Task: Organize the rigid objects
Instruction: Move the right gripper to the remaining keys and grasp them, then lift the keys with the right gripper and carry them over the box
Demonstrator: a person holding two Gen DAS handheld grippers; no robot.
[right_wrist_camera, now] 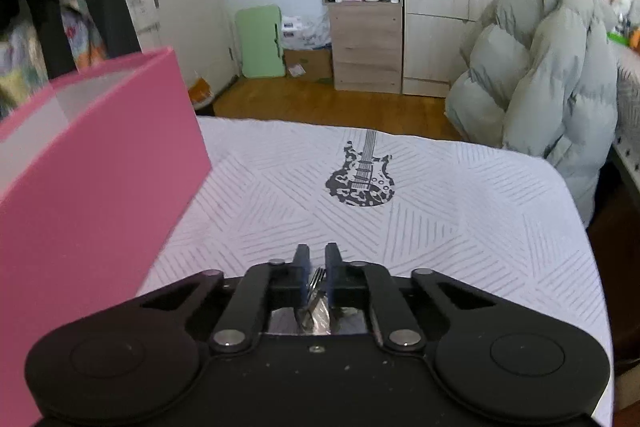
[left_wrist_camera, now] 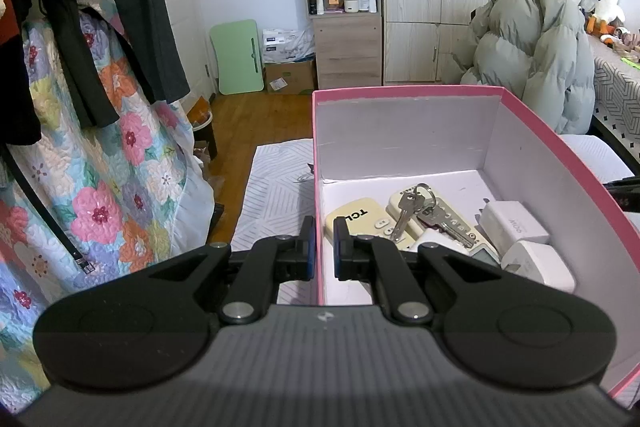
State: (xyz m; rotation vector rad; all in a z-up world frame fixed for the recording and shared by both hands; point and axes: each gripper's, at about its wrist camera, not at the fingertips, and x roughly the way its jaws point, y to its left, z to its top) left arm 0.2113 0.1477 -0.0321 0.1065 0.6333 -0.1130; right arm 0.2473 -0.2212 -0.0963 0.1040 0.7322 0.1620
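The pink box (left_wrist_camera: 532,131) with a white inside stands on the patterned cloth. My left gripper (left_wrist_camera: 324,247) is shut on the box's near left wall, one finger outside and one inside. In the box lie a cream TCL remote (left_wrist_camera: 356,219), a second remote (left_wrist_camera: 448,215) with a bunch of keys (left_wrist_camera: 420,211) on it, and two white chargers (left_wrist_camera: 516,223). In the right wrist view the box (right_wrist_camera: 92,187) is at the left. My right gripper (right_wrist_camera: 317,255) is low over the cloth, shut on a small metal fork (right_wrist_camera: 318,281), whose tines show between the pads.
The white striped cloth (right_wrist_camera: 440,227) with a guitar print (right_wrist_camera: 360,175) covers the table. A grey puffer jacket (right_wrist_camera: 540,67) hangs over a chair at the right. A floral quilt (left_wrist_camera: 100,187) and dark clothes hang at the left. Shelves and cupboards stand at the back.
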